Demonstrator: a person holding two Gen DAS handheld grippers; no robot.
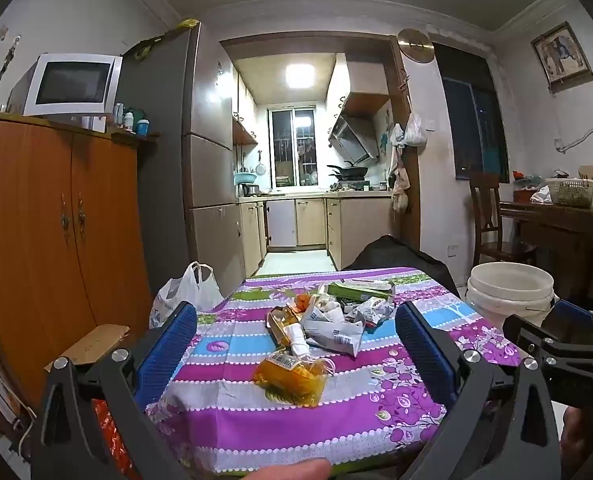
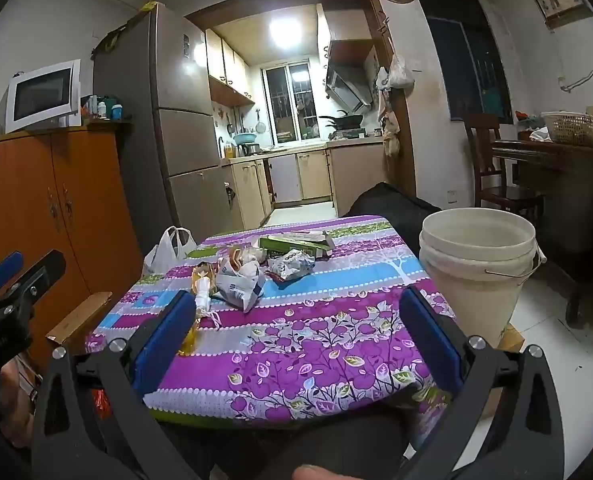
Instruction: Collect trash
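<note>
Twin handheld grippers
Each gripper [image 1: 296, 344] [image 2: 294, 326] had black angular arms, silver screws and ribbed blue pads [image 1: 424, 348].

The near half of the tabletop [image 2: 320, 344] lay bare, giving open room to approach. Farther in, a cluster of wrappers [image 1: 328, 320] and a green box [image 1: 360, 290] crowded its middle. A white bucket [image 2: 476, 264] stood just beside its right edge.

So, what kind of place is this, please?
Most likely a home dining area opening onto a small kitchen: a fridge and microwave on the left, kitchen cabinets beyond, and a cloth-covered table with litter.
</note>
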